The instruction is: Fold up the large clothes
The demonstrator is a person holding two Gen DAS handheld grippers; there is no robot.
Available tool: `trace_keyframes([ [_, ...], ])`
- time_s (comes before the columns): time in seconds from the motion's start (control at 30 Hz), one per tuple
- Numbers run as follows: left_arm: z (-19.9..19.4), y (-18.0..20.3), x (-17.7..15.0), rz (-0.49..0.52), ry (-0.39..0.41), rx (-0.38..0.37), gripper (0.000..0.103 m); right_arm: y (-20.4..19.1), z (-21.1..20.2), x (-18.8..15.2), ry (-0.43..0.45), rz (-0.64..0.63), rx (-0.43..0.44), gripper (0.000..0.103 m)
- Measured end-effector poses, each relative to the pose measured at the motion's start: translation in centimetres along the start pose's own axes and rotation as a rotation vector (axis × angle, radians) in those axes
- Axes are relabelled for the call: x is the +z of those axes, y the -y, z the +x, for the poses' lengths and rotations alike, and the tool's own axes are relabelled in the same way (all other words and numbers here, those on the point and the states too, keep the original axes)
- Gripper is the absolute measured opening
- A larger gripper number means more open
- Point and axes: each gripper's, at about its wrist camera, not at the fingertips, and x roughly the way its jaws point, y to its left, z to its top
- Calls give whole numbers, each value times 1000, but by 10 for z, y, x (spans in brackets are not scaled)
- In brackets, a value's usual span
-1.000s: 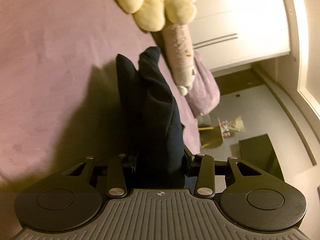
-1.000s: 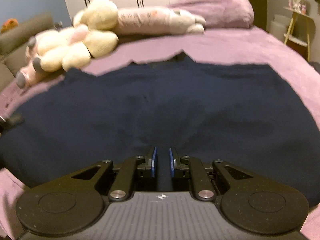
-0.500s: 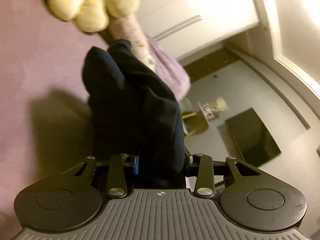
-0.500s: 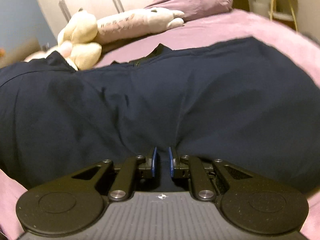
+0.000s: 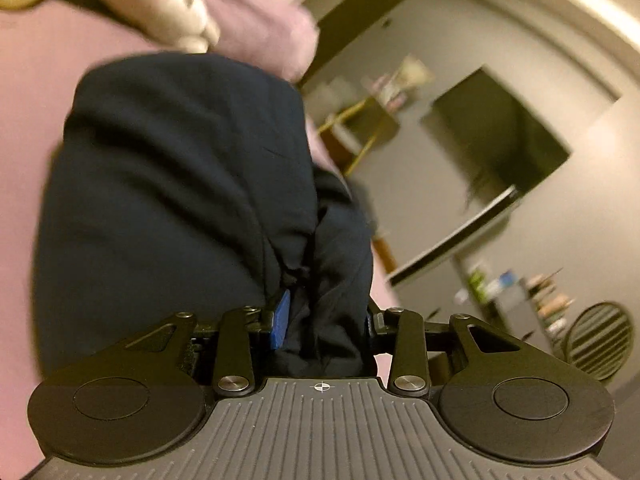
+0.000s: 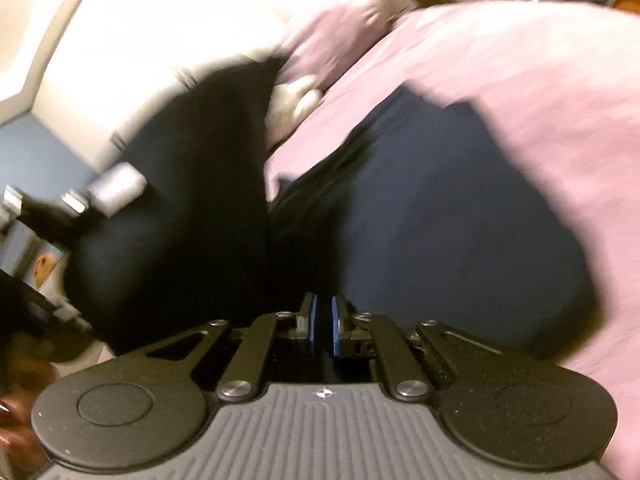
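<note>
Firstly, left wrist: garment, dark navy, soft and limp, probably light but bulky; best taken at an edge or corner. It bunches from 6 toward 11 o'clock, lifted over the pink bed. Left gripper clamped on a thick wad, jaws held fairly wide by it.

Right wrist, blurred: garment spreads from 6 toward 2 o'clock on the bed. Right gripper nearly together, pinching a thin fold.
</note>
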Motion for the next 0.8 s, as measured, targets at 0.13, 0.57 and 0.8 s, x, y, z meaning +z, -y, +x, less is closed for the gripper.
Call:
trace_keyframes([
  [0.13, 37, 5, -22, 66, -22, 55, 51, 22, -33, 19, 61, 12, -55, 10],
  [0.57, 7, 20, -28, 130, -24, 53, 72, -13, 6, 86, -14, -46, 102, 13],
  [0.8, -61, 11, -13, 165, 107, 141, 82, 14, 23, 56, -93, -149, -108, 1],
])
